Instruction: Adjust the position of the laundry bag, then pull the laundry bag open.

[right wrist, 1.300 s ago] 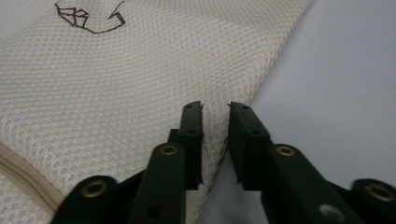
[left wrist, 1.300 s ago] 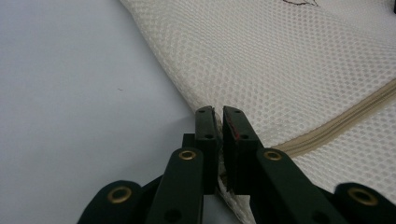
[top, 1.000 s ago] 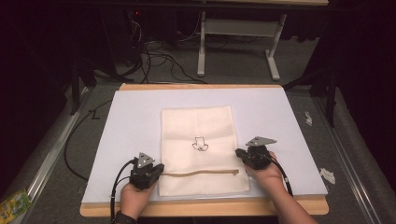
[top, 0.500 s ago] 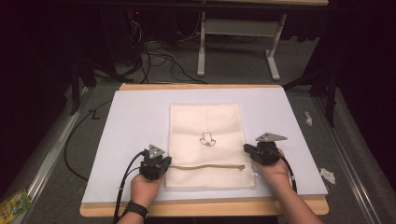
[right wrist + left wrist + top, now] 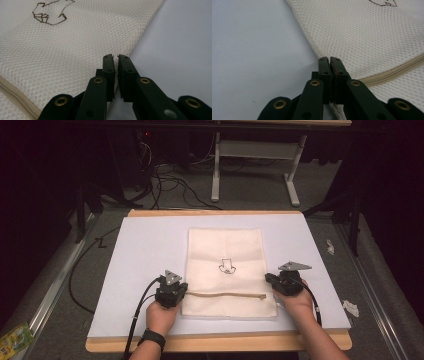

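Observation:
A cream mesh bag (image 5: 225, 245) lies flat on the pale mat (image 5: 150, 250), with a small brown emblem (image 5: 226, 266) printed at its middle and a tan zipper (image 5: 225, 295) running across near its front end. My left gripper (image 5: 184, 292) is at the bag's left edge by the zipper. In the left gripper view its jaws (image 5: 329, 58) are pressed together on the edge of the mesh (image 5: 374, 37). My right gripper (image 5: 267, 279) is at the bag's right edge. Its jaws (image 5: 115, 56) stand a sliver apart, with the edge of the mesh (image 5: 75, 50) running in between them.
The mat lies on a wooden board (image 5: 215, 342). Crumpled white scraps (image 5: 350, 307) lie on the grey floor to the right, and a green packet (image 5: 12, 340) at lower left. Cables (image 5: 90, 255) trail off the left side. A metal table frame (image 5: 215, 170) stands behind.
Both hands and the bag between them have slid to the right across the mat. The jaws have stayed at the bag's two side edges.

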